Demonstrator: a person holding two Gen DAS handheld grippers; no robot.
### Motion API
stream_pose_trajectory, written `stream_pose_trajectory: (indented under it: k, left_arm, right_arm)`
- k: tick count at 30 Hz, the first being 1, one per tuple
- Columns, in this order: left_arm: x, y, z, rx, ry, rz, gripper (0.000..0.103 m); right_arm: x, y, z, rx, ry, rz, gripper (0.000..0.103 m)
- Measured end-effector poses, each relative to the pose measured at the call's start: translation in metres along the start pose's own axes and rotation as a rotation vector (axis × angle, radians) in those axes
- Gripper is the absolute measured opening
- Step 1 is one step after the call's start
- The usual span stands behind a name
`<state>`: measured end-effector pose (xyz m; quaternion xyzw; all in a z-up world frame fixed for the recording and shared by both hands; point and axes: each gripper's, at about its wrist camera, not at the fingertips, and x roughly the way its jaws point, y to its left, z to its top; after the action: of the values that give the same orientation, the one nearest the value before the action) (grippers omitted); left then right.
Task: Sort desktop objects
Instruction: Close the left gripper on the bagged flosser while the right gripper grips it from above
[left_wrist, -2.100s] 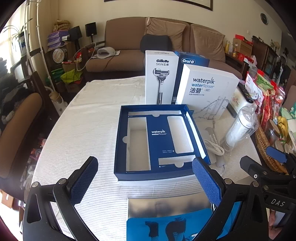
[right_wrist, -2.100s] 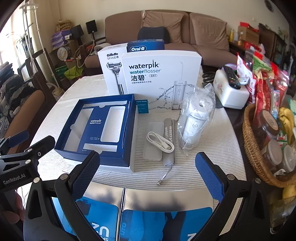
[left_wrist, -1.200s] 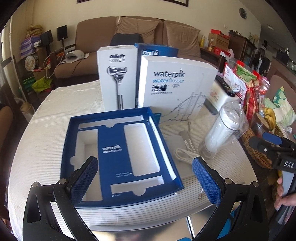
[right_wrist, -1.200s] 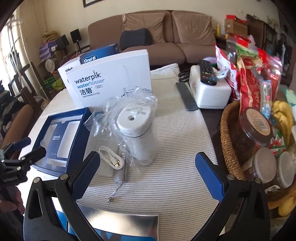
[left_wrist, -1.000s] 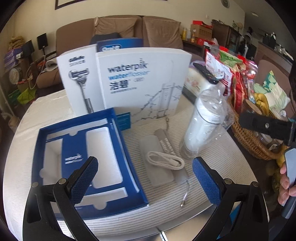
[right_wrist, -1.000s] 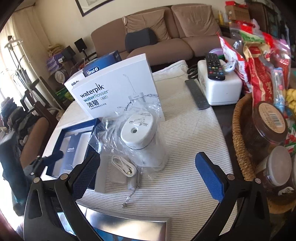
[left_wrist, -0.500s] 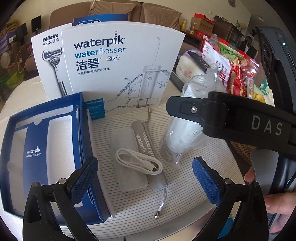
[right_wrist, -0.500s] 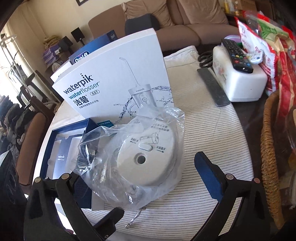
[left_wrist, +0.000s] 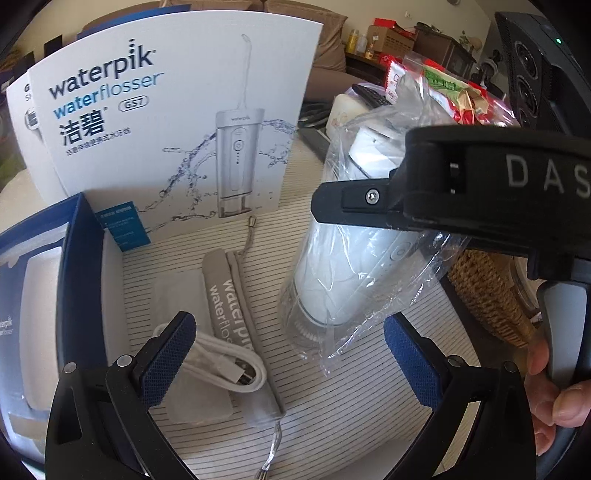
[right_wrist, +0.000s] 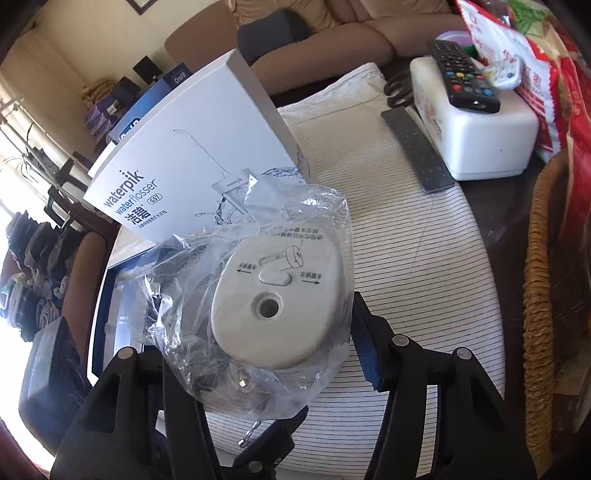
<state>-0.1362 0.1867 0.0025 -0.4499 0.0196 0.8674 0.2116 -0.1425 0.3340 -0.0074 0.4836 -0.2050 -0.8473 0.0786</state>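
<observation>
Probably living room: sofa (right_wrist: 332, 33), remote (right_wrist: 461, 79)

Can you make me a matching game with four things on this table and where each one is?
Things:
1. remote control
2. white cable
3. water flosser
4. blue tray

Places:
A. inside a clear plastic bag
B. on top of a white box
C. coiled beside the grey pouch
D. at the left, next to the striped cloth

Pairs: 1-B, 2-C, 3-A, 4-D

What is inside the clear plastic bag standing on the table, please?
The clear plastic bag holds a white water flosser, standing upright. Its oval top cap shows; crinkled plastic and the right gripper hide its lower part.
</observation>
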Motion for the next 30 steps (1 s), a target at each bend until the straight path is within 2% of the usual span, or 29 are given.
stream_pose_trajectory:
  k: [9, 13, 20, 21, 23, 26, 30]
  left_arm:
    - [0.023, -0.025, 0.023, 0.09, -0.002, 0.03, 0.103]
    - [0.033, -0.031, 0.029, 0.114, 0.02, -0.01, 0.098]
    - [0.039, -0.052, 0.028, 0.261, 0.043, -0.02, 0.096]
    - [0.041, -0.053, 0.029, 0.271, 0.045, -0.014, 0.094]
    - [0.045, -0.053, 0.032, 0.287, 0.058, -0.023, 0.067]
    - [0.049, -0.054, 0.035, 0.317, 0.065, -0.03, 0.067]
    - [0.05, -0.052, 0.038, 0.308, 0.065, -0.046, 0.067]
  right_arm:
    - [0.004, -0.037, 0.01, 0.111, 0.005, 0.088, 0.051]
    - [0.007, -0.052, 0.013, 0.157, 0.003, 0.127, 0.05]
    - [0.017, -0.076, 0.018, 0.228, 0.009, 0.161, 0.047]
    - [0.019, -0.08, 0.018, 0.249, 0.011, 0.176, 0.047]
    - [0.024, -0.089, 0.016, 0.294, 0.022, 0.213, 0.047]
    - [0.028, -0.094, 0.016, 0.306, 0.016, 0.237, 0.047]
    - [0.03, -0.093, 0.015, 0.299, 0.002, 0.241, 0.047]
